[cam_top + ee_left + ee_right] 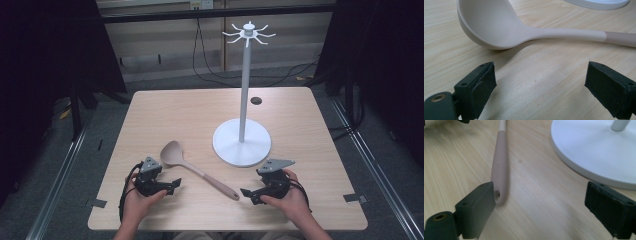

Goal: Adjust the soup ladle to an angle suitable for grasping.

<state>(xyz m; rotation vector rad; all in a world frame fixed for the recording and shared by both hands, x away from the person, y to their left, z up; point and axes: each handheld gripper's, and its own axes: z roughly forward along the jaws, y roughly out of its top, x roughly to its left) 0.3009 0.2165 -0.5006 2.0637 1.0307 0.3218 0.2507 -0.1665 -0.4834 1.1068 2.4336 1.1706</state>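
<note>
A: While both tongs sit wide and empty on the table (165, 105), the rack (243, 142) base lies just ahead of the right gripper (252, 194). Swinging up carelessly could clip its pole.

B: And the ladle (197, 169)?

A: Flat between the tongs: bowl just ahead of the left gripper (170, 186), handle end beside the right one's jaw. A shallow pinch could slip off. Table's near edge is close behind both hands; open room lies ahead-left.

a light wooden table (165, 107) carries a beige ladle (194, 168) lying flat near the front edge, bowl to the left, and a white stand (242, 141) upright on its round base just beside it.
</note>
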